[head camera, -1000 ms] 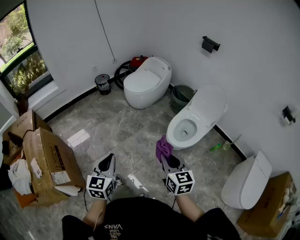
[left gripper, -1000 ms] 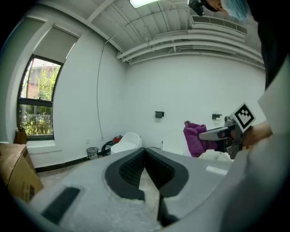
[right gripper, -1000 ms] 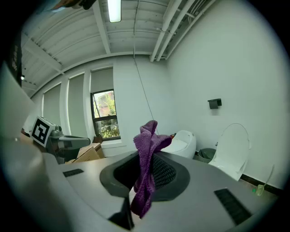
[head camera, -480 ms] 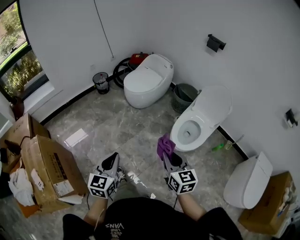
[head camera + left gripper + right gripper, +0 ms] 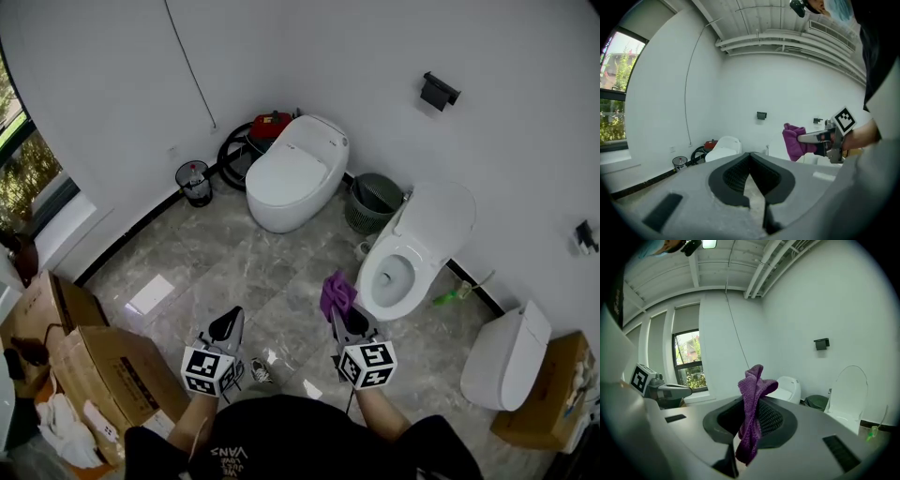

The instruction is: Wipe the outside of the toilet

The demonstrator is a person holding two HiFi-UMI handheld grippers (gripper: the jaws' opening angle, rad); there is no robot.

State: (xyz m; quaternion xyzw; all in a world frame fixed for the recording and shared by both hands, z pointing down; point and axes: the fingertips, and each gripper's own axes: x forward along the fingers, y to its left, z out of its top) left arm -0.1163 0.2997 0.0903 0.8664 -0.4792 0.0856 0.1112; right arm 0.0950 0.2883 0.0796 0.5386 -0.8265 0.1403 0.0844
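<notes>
While my right gripper [image 5: 342, 311] is clamped on the purple cloth [image 5: 336, 292], which sticks up past its jaws, I hold it near the bowl of the open-lidded toilet [image 5: 420, 274]; my left gripper [image 5: 229, 325] has its jaws pressed together, holding nothing

Bright, even daylight
Light enters from the window [image 5: 689, 359]; a pale glare patch lies on the floor [image 5: 234, 262]. Both gripper views bend strongly, with dark corners.
</notes>
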